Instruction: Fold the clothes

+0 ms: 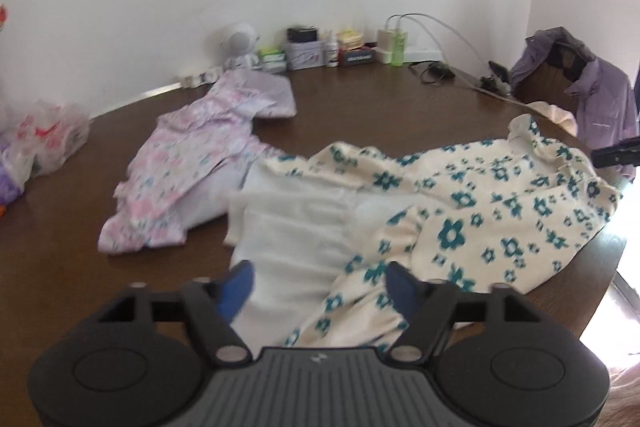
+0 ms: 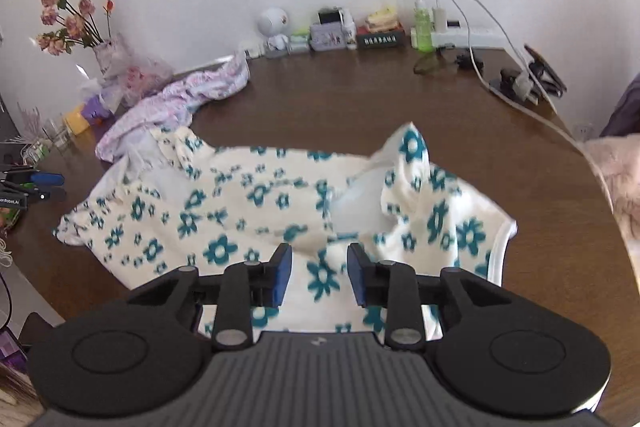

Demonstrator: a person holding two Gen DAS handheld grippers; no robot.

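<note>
A cream garment with teal flowers [image 1: 480,203] lies crumpled on the brown table [image 1: 360,107], its plain white inner side turned up at the left. My left gripper [image 1: 320,285] is open just above its near edge, holding nothing. In the right wrist view the same garment [image 2: 240,211] spreads across the table, with a raised fold at its right. My right gripper [image 2: 319,273] is open over the garment's near edge, holding nothing. A pink and lilac flowered garment [image 1: 192,163] lies beyond, also showing in the right wrist view [image 2: 176,103].
Small items line the wall: a white robot figure [image 1: 240,45], boxes, a green bottle [image 2: 423,27], a power strip with cables [image 2: 472,35]. Plastic bags [image 1: 40,143] sit left, a flower vase [image 2: 108,55] too. A purple jacket [image 1: 592,95] hangs on a chair at right.
</note>
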